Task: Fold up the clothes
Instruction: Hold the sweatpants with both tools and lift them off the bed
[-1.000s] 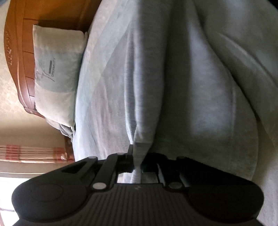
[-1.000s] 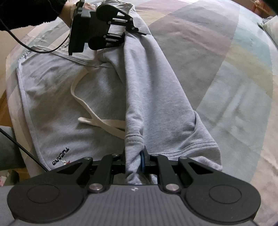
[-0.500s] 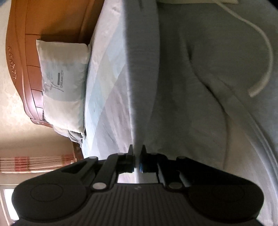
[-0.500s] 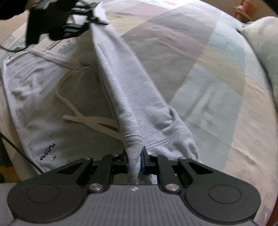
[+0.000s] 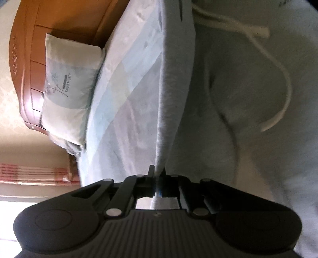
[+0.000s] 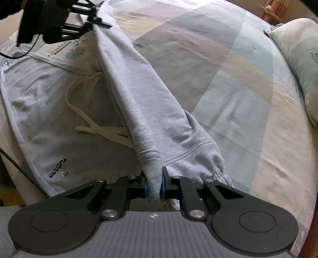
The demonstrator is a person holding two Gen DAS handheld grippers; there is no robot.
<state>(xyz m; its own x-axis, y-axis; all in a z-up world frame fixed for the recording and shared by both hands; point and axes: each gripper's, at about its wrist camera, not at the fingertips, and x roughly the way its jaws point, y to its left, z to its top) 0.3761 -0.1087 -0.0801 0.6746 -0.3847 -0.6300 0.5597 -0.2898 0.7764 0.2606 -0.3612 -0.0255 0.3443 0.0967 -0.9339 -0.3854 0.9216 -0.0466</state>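
The sweatpants [image 6: 59, 123] lie on the bed [image 6: 228, 89], pillow [image 6: 298, 65] at its right.

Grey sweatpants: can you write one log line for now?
left gripper: shut on grey sweatpants | right gripper: shut on cuff | leg lifted off bed

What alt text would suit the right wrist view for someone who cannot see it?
The right gripper pinches the cuffed hem of one leg of the grey cotton sweatpants, stretched taut to the left gripper clamped on its far end. The rest lies flat on the pastel patchwork bedspread, a cream drawstring across it and a pale pillow at right.
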